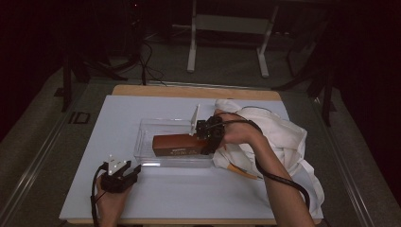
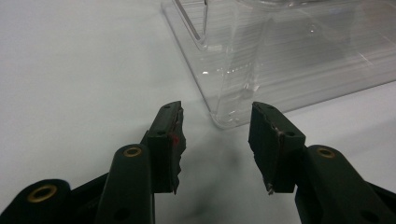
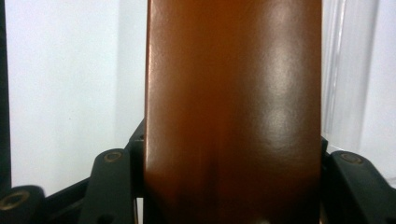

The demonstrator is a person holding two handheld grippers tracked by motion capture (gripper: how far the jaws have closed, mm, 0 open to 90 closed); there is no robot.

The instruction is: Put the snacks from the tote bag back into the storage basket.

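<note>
R gripper clamped on brown box; jaws grip its near end, one on each long side. In R gripper view box runs straight out ahead of the jaws, glossy brown, pads tight against both flanks. Box lies level inside clear bin, its far end pointing away from R gripper toward the bin's far short wall. Box side facing the high cam has pale print, too small to read. Whether box rests on bin floor or hangs just above it: can't tell.

Clear wall of bin shows just to the right of the box in R gripper view, close beside it. White table on the other side.

A thin white upright piece stands at bin's back rim, just beyond R gripper in high view; what it is, can't tell.

Behind R gripper, under the R forearm: white cloth, bunched, spread over the table's edge. Orange-tipped thing pokes out from under cloth near the forearm; kind unclear.

L gripper apart, nothing between jaws. Sits low on table, well apart from R gripper. In L gripper view bin corner is just ahead of the tips, centred in the gap, not touching. Bin wall runs off ahead and to the right. L hand behind it at table's near edge.
</note>
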